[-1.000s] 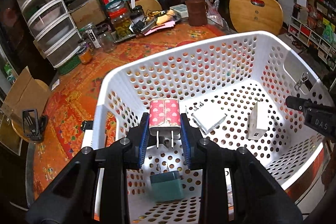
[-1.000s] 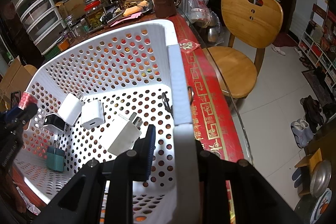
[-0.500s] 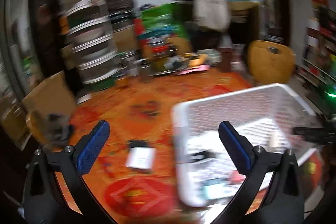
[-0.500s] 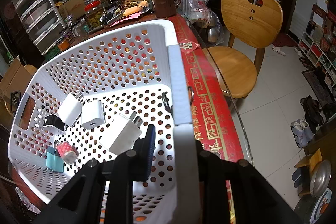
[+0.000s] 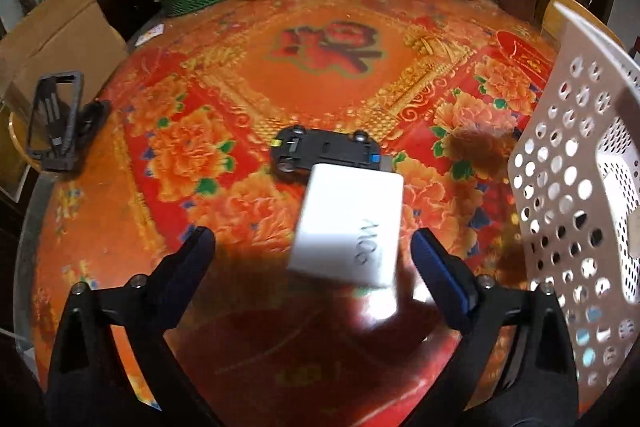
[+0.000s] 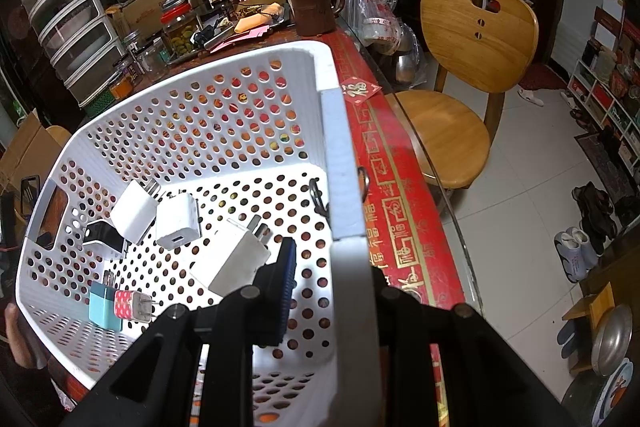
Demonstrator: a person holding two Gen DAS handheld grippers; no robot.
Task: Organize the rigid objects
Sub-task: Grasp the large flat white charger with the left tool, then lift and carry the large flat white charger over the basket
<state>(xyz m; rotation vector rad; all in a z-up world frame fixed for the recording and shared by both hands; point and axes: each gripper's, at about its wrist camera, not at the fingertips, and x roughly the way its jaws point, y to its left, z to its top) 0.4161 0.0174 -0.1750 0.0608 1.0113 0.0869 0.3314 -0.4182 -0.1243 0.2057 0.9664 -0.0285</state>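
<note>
We find the left gripper over the red flowered worktop, its fingers spread wide; they have just been closing a little from their widest, and they press on nothing. The white block, which we take for a charger or power pack, lies on the worktop between and slightly ahead of the two fingers, nearer the right-hand finger than the left-hand one. Its long axis runs away from the camera with a slight lean, so its two long sides face the fingers. The far end of the block sits against, or partly over, a black toy car; we cannot tell whether the two touch.

The white basket stands just to the right of the block in the left wrist view. The right gripper has its fingers pressed on the basket's near wall and appears to steady it. Inside lie three white chargers, a teal one and a pink dotted one.

In our judgement the left gripper is the nearer hand and the one to take the block. The grasp turns on centring the fingers across the short width, clear of the toy car.
</note>
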